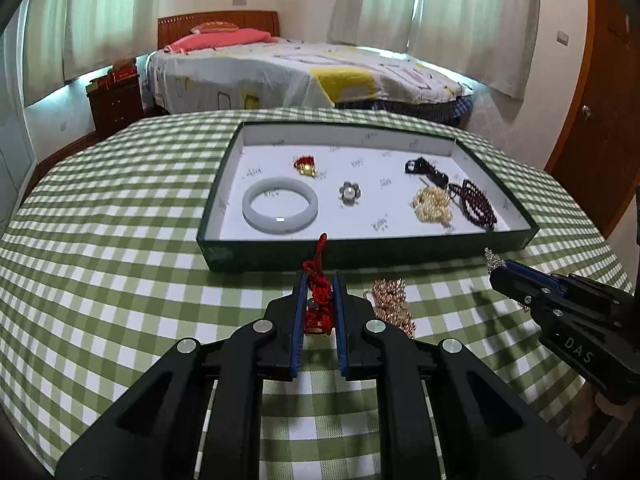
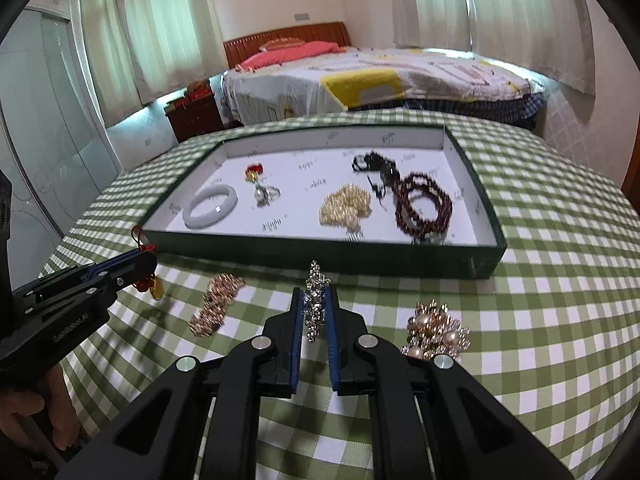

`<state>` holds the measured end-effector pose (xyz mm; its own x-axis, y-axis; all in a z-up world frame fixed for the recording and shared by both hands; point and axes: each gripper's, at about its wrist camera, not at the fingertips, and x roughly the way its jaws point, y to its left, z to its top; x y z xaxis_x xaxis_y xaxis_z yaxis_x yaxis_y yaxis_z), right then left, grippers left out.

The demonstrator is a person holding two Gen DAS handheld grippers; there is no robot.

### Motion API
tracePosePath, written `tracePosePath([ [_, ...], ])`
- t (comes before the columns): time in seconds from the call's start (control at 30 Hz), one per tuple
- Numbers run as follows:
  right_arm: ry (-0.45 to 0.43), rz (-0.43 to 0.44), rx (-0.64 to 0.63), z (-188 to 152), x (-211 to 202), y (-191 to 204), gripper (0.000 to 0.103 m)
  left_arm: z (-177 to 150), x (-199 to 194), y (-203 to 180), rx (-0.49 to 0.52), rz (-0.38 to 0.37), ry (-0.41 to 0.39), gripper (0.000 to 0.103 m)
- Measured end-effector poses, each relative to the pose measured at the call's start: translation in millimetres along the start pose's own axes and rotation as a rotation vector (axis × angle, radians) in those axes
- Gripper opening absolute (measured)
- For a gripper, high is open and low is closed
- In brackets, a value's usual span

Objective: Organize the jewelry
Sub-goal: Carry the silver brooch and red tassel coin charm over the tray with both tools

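The left gripper (image 1: 320,280) is clamping a red knotted charm (image 1: 318,300), its cord sticking up at 12 o'clock toward the green tray (image 1: 360,250). The right gripper (image 2: 316,296) is pinching a silver chain (image 2: 314,300) just short of the tray's near wall. A rose-gold chain (image 2: 216,304) is lying at 9 o'clock of it, a pearl brooch (image 2: 436,334) at 3 o'clock, both on the checked tablecloth (image 2: 540,320).

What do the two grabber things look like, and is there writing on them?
Both are black plastic with silver round bolts. Each has two fingers lined with blue ribbed pads. The left gripper has small white lettering that looks like "GenRobot.AI" on its side. The right gripper shows white letters "DAS". The person's sleeve looks dark.
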<state>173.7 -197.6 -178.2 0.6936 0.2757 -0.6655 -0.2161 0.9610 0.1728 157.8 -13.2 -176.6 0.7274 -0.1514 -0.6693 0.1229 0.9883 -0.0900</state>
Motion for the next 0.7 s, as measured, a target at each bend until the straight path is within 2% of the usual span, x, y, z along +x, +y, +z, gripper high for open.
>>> tracePosePath([
  [0.37, -0.098, -0.005, -0.015, 27.2, -21.7, 4.6, 0.011, 31.3, -22.1, -5.4, -0.015, -0.03, -0.095, 0.013],
  [0.7, -0.211, -0.045, -0.032, 79.5, -23.1, -10.9, 0.011, 90.8, -13.7, -22.8, -0.008, -0.056, -0.211, 0.013],
])
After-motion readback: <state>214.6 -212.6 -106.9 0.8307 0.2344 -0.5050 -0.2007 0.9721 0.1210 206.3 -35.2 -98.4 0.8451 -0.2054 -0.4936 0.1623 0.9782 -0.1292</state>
